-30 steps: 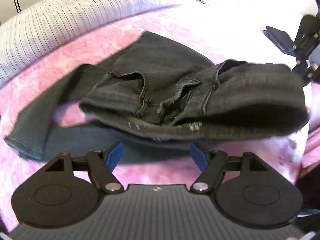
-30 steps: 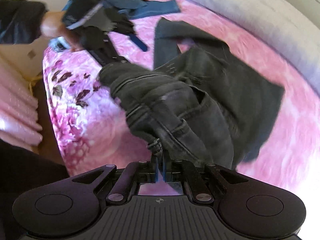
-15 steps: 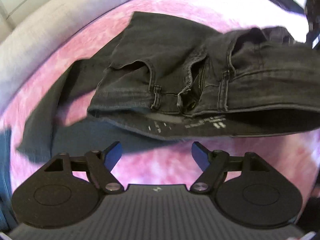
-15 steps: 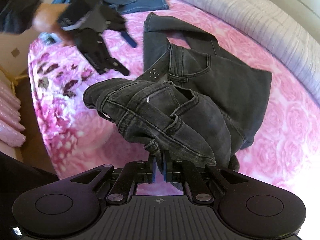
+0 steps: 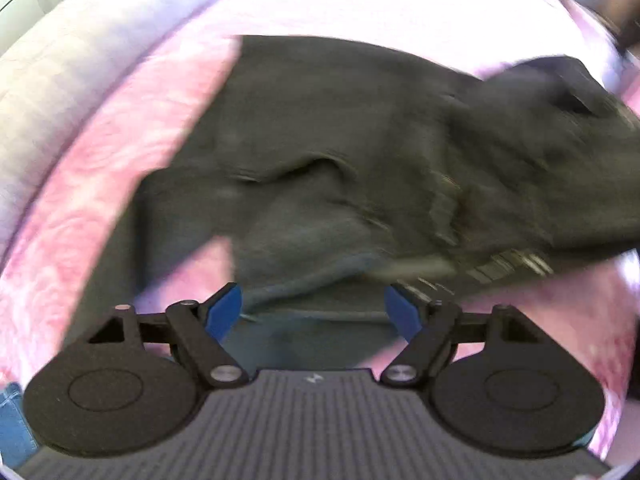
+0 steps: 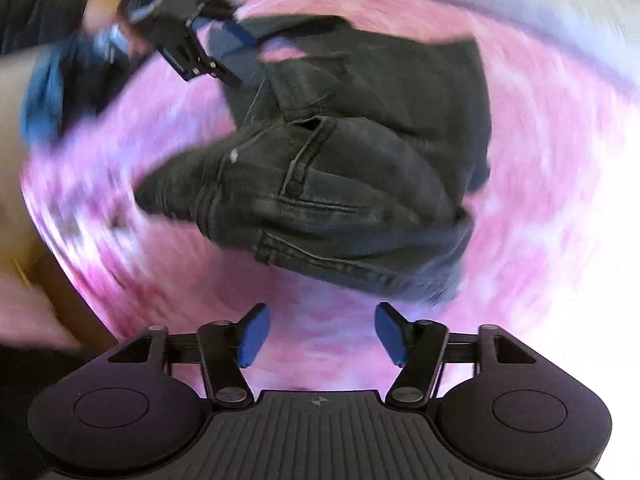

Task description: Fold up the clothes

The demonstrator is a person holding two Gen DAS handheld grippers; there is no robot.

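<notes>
Dark grey denim: the jeans (image 6: 340,184) lie bunched on the pink floral bedspread (image 6: 540,220), waistband end toward the bedspread's near edge, legs running toward its far edge (both views are motion-blurred). The right gripper (image 6: 318,334) has just been opening; its blue pads are spread with only bedspread between them, the jeans lying apart beyond the tips. The left gripper (image 5: 316,314) has also been opening; its pads are spread over the denim, not pressing it.

pink floral bedspread (image 6: 540,184), pale striped bolster (image 5: 60,80) along edge.
</notes>
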